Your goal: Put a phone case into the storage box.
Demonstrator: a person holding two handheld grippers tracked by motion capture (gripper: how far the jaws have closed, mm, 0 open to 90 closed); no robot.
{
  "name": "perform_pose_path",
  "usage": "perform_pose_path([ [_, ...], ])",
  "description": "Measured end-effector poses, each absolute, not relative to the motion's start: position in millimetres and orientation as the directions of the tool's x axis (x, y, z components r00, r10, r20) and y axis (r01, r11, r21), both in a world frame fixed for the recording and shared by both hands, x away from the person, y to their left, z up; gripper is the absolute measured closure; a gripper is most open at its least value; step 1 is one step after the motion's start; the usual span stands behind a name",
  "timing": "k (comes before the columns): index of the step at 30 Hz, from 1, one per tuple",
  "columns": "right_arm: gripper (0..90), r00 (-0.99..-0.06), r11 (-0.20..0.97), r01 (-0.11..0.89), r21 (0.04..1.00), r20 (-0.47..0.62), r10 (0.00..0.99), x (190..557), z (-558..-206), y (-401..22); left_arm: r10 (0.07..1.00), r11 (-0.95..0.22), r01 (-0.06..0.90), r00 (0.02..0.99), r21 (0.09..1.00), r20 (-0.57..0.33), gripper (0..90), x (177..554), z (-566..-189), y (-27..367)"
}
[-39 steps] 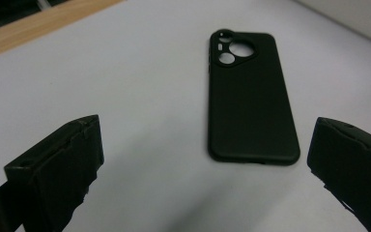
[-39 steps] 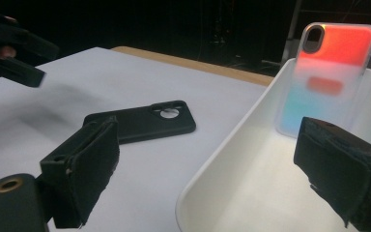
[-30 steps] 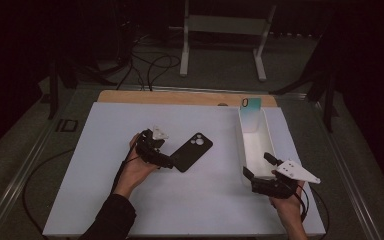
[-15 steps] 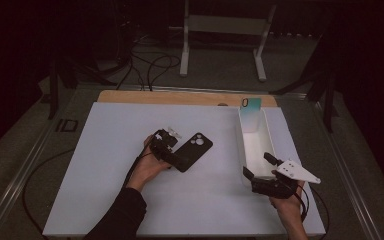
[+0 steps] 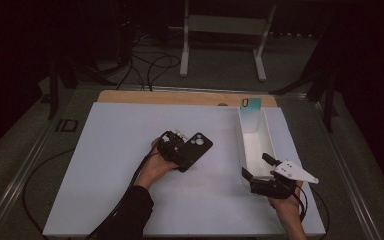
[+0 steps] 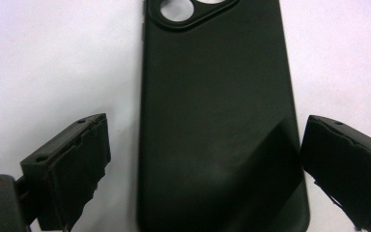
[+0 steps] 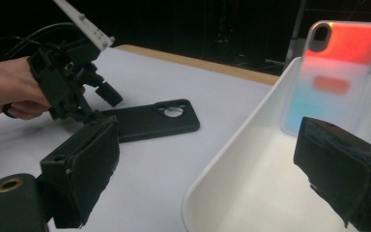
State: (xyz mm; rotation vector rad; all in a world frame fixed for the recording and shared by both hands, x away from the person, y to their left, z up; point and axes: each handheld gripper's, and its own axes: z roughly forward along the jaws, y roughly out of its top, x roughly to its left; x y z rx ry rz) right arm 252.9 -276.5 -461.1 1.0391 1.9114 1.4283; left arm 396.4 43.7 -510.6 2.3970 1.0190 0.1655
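Observation:
A black phone case (image 5: 195, 150) (image 6: 220, 121) (image 7: 149, 124) lies flat on the white board, camera cutout pointing away from the hand. My left gripper (image 5: 176, 152) (image 6: 207, 174) is open, its jaws straddling the case's lower end, one on each side, not pressing it. A long white tray (image 5: 247, 150) (image 7: 241, 193) stands at the right, with a red-to-teal phone case (image 5: 250, 111) (image 7: 335, 72) leaning upright against its far end. My right gripper (image 5: 260, 172) (image 7: 212, 174) is open at the tray's near end, one jaw over the board, one over the tray.
The white board (image 5: 120, 150) covers a wooden table whose back edge (image 5: 180, 97) shows. Cables trail off the board's left side. A metal stand (image 5: 222, 30) and dark floor lie behind. Open board spans the left and front.
My left gripper has slid right across the board to the black case, and its jaws now straddle the case's near end. The right gripper has stayed put.

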Motion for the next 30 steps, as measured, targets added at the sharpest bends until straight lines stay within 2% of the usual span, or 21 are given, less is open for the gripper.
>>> perform_pose_path([
  [8, 9.0, -0.556, 0.136, 0.26, 0.956, 0.032, 0.831, 253.2, -459.9, -279.3, 0.695, -0.601, 0.631, 0.716, 0.49, -0.07, 7.5, 399.0, -512.8, 33.4],
  [13, 9.0, -0.559, 0.141, 0.26, 0.955, 0.03, 0.829, 253.1, -460.0, -277.7, 0.693, -0.63, 0.619, 0.721, 0.469, -0.02, 8.0, 396.5, -513.5, 27.1],
  [16, 9.0, -0.563, 0.148, 0.257, 0.955, 0.024, 0.826, 252.9, -460.0, -275.8, 0.683, -0.641, 0.611, 0.73, 0.464, -0.016, 12.0, 395.6, -512.1, 26.6],
  [30, 9.0, -0.561, 0.144, 0.262, 0.954, 0.029, 0.827, 252.9, -458.9, -276.8, 0.697, -0.631, 0.623, 0.717, 0.462, -0.015, 15.9, 393.3, -510.0, 24.7],
])
